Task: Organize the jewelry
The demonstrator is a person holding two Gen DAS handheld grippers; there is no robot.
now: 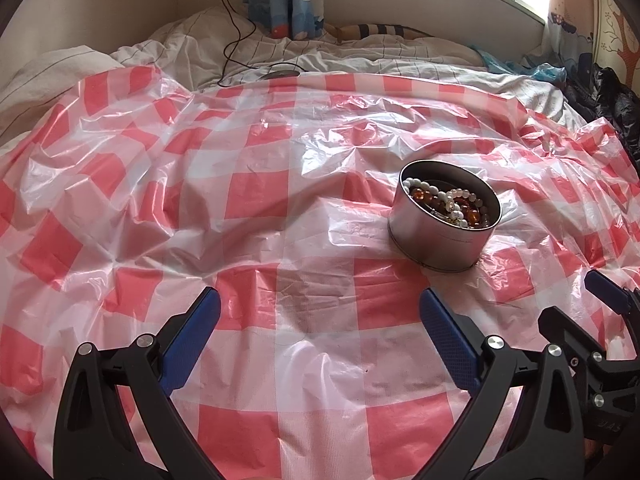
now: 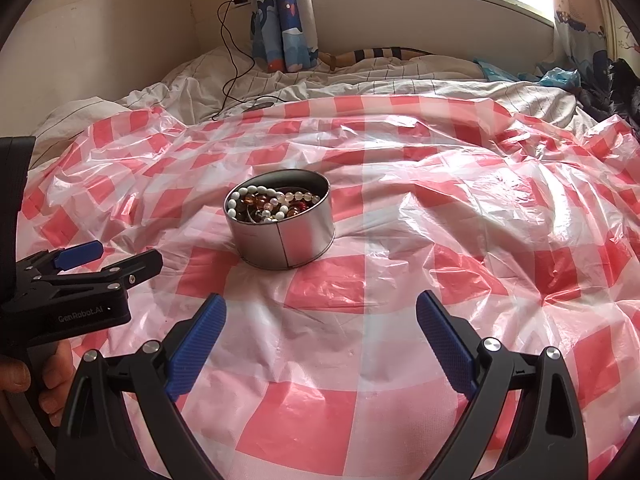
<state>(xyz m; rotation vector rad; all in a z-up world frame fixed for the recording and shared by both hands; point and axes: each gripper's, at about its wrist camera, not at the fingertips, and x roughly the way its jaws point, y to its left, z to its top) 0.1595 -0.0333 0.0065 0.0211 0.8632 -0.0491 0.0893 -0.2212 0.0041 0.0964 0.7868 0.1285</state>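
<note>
A round silver tin [image 1: 434, 240] sits on a red and white checked plastic sheet [image 1: 280, 216]. It holds bead jewelry [image 1: 452, 202], white and amber strands tangled together. In the right wrist view the tin [image 2: 286, 240] stands ahead and left of centre, with the beads [image 2: 268, 202] inside. My left gripper [image 1: 320, 304] is open and empty, low over the sheet, with the tin ahead to its right. My right gripper [image 2: 320, 308] is open and empty, a little short of the tin. The left gripper also shows in the right wrist view [image 2: 100, 258], left of the tin.
The sheet [image 2: 440, 220] covers a bed with rumpled white bedding [image 1: 320, 60] behind it. A black charger cable [image 2: 232, 68] runs from the wall onto the bed. Curtains [image 2: 284, 12] and a window are at the back. Dark clothing [image 1: 612, 100] lies at the far right.
</note>
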